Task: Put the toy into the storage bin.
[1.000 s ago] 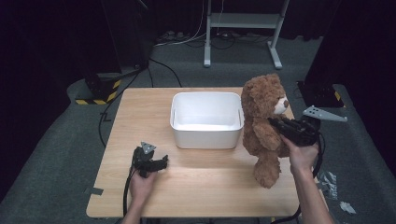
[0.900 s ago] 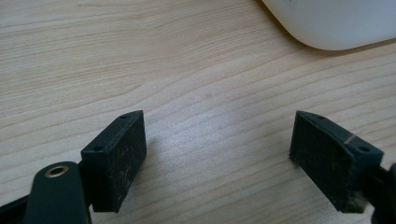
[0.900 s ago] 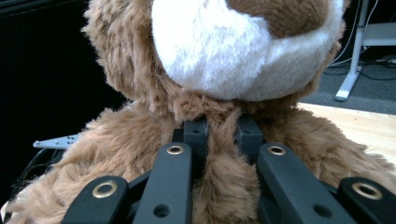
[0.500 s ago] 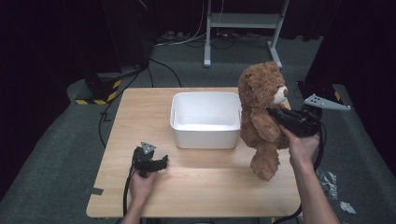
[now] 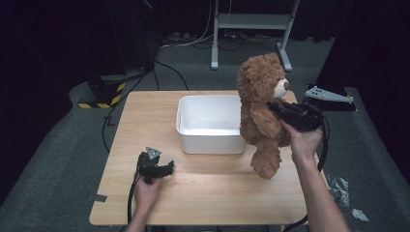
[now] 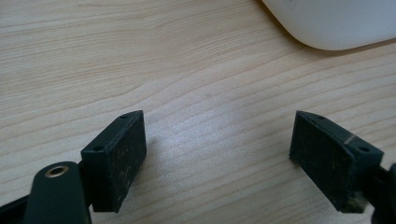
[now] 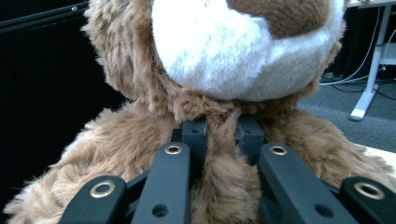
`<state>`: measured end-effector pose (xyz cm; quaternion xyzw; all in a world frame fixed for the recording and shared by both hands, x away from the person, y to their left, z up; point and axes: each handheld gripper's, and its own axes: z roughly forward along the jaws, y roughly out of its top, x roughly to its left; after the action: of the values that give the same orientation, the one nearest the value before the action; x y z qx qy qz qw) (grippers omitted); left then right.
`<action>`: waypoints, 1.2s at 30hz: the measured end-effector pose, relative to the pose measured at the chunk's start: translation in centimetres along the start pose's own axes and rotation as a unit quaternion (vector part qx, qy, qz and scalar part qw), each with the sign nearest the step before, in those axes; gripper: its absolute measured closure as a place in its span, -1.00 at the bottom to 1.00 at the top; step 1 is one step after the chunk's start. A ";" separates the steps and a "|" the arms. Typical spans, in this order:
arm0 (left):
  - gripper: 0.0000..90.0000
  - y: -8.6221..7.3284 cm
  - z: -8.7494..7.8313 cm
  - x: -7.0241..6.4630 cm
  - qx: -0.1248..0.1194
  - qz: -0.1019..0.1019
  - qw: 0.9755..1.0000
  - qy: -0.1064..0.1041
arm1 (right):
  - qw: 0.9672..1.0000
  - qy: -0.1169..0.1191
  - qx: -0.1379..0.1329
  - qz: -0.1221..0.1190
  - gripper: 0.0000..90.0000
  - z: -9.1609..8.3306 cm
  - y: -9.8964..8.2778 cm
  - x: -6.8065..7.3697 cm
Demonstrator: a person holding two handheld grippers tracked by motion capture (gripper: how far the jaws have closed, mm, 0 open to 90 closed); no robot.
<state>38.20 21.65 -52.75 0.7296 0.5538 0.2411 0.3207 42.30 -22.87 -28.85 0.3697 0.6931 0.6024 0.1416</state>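
Note:
A brown teddy bear (image 5: 261, 111) hangs upright above the right side of the table, its feet off the wood. My right gripper (image 5: 276, 109) is shut on the fur of its chest; in the right gripper view the jaws pinch a fold of the teddy bear (image 7: 224, 177) just under its white muzzle. A white bin (image 5: 211, 124) stands on the table directly left of the bear. My left gripper (image 5: 167, 169) rests on the table near the front left. Its fingertips (image 6: 116, 163) stand wide apart over bare wood, with nothing between them.
The wooden table (image 5: 145, 121) has free room left of the bin and along its front edge. The corner of the white bin (image 6: 331, 23) shows ahead of the left jaws. A metal stand (image 5: 251, 24) and cables lie on the floor behind.
My right gripper has lifted the bear up and to the left, toward the bin; its feet have left the table. The left gripper has not moved.

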 end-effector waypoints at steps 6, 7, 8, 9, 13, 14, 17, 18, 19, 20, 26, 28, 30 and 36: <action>-0.59 0.0 0.0 0.0 0.000 0.000 1.000 0.000 | 1.000 -0.001 0.003 -0.001 0.75 1.3 0.6 0.3; -0.59 0.0 0.0 0.0 0.000 0.001 1.000 0.000 | 1.000 -0.001 0.002 -0.002 0.75 1.5 0.8 0.4; -0.59 0.0 0.0 0.0 0.000 0.001 1.000 0.000 | 1.000 -0.001 0.002 -0.001 0.75 1.7 0.9 0.4; -0.59 0.0 0.0 0.0 0.000 0.001 1.000 -0.001 | 1.000 -0.002 0.001 -0.002 0.75 1.9 1.1 0.5; -0.59 0.0 0.0 0.0 0.000 0.000 1.000 0.000 | 1.000 -0.004 0.006 -0.007 0.75 2.6 1.5 0.8; -0.59 0.0 0.0 0.0 0.000 0.001 1.000 -0.001 | 1.000 -0.003 0.007 -0.007 0.75 2.8 1.7 0.9; -0.59 0.0 0.0 0.0 0.000 0.000 1.000 0.000 | 1.000 0.000 0.009 -0.010 0.75 3.4 1.9 1.1; -0.59 0.0 0.0 0.0 0.000 0.000 1.000 0.000 | 1.000 0.000 0.009 -0.010 0.75 3.5 2.0 1.1; -0.59 0.0 0.0 0.0 0.000 0.001 1.000 -0.001 | 1.000 0.000 0.010 -0.011 0.75 3.7 2.0 1.1; -0.59 0.0 0.0 0.0 0.000 0.001 1.000 0.000 | 1.000 0.000 0.010 -0.010 0.75 3.9 2.1 1.2; -0.59 0.0 0.0 0.0 0.000 0.000 1.000 0.000 | 1.000 -0.004 0.013 -0.011 0.74 5.0 2.3 1.3; -0.59 0.0 0.0 0.0 0.000 -0.001 1.000 0.000 | 1.000 -0.005 0.016 -0.013 0.74 5.4 2.3 1.3; -0.59 0.0 0.0 0.0 0.000 -0.003 1.000 0.000 | 1.000 -0.007 0.019 -0.013 0.74 5.7 2.4 1.3; -0.58 0.0 0.0 0.0 -0.001 -0.003 1.000 0.000 | 1.000 -0.008 0.026 -0.014 0.74 6.6 2.6 1.4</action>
<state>38.18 21.63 -52.77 0.7276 0.5560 0.2405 0.3217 46.43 -17.07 -27.58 0.3683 0.7122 0.5796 0.1455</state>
